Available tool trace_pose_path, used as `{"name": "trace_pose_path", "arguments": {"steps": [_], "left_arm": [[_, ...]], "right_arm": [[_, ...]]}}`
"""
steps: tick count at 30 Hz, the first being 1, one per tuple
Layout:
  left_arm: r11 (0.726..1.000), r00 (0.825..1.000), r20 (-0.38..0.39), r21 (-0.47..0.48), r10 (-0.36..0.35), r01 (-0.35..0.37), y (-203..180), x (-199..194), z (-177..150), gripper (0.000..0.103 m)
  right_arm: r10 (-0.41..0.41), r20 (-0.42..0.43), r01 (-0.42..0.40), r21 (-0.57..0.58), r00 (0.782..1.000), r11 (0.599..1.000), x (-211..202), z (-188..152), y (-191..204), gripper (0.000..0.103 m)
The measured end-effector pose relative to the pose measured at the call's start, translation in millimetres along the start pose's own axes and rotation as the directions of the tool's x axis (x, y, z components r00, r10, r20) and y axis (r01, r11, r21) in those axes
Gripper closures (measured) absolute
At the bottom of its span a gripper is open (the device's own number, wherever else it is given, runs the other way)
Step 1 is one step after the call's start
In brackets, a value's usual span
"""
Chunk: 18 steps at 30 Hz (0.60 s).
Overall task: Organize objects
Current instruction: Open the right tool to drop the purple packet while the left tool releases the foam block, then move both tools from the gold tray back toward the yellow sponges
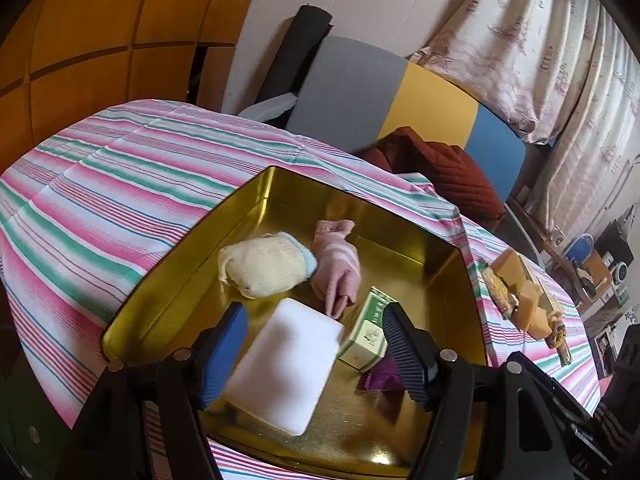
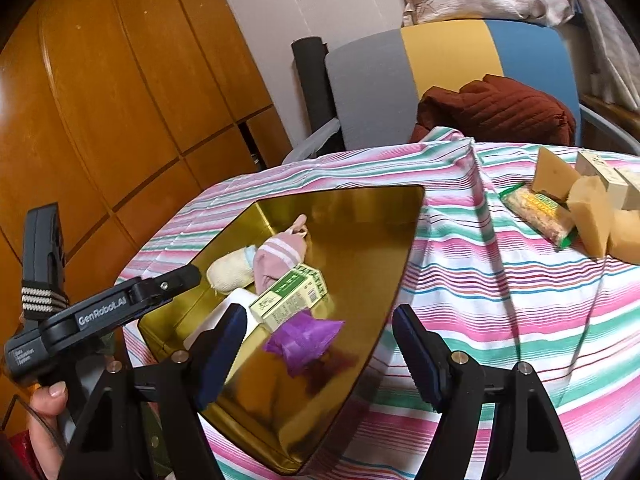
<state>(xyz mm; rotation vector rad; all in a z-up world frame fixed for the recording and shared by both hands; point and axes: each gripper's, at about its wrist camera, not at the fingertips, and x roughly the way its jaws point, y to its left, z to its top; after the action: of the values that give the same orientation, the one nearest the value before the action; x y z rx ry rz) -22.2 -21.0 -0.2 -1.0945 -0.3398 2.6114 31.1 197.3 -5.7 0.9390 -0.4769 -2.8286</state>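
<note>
A gold tin [image 1: 168, 292] lies on the striped tablecloth [image 1: 100, 200]. Inside it are a cream knit mitt [image 1: 264, 268], a pink glove [image 1: 336, 268], a white flat block [image 1: 288, 360], a green-and-white box [image 1: 368, 336] and a purple pouch [image 1: 380, 376]. My left gripper [image 1: 316, 316] hangs open over the white block, and its pads do not press on it. My right gripper [image 2: 320, 314] stands open above the tin's near right rim [image 2: 384, 320], just past the purple pouch [image 2: 304, 340], with nothing between its fingers. The green-and-white box [image 2: 292, 296] lies beyond that pouch.
Tan blocks [image 2: 592, 216] and a snack packet [image 2: 540, 212] sit on the cloth to the right of the tin. Behind the table stands a grey, yellow and blue chair [image 2: 440, 68] with a maroon quilted cloth [image 2: 500, 108] on it. A wooden wardrobe [image 2: 120, 80] is at left. A hand [image 2: 44, 400] holds the left gripper's handle.
</note>
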Motion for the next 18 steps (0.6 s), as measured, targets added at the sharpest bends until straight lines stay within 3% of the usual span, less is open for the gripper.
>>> {"name": "trace_pose_path", "arguments": {"steps": [8,18], "left_arm": [[0.994,1.000,-0.006,0.105,-0.025,0.025,-28.0,0.0,-10.1,0.032],[0.961,0.995,-0.056,0.261,-0.078,0.090,-75.7,1.9,-34.0,0.032]], "right_arm": [[-0.042,0.025,0.040,0.065,0.999,0.997,-12.6,2.0,-28.5,0.027],[-0.126,0.026,0.121,0.132,0.992,0.984,-26.4,-3.8,-72.8,0.026]]}}
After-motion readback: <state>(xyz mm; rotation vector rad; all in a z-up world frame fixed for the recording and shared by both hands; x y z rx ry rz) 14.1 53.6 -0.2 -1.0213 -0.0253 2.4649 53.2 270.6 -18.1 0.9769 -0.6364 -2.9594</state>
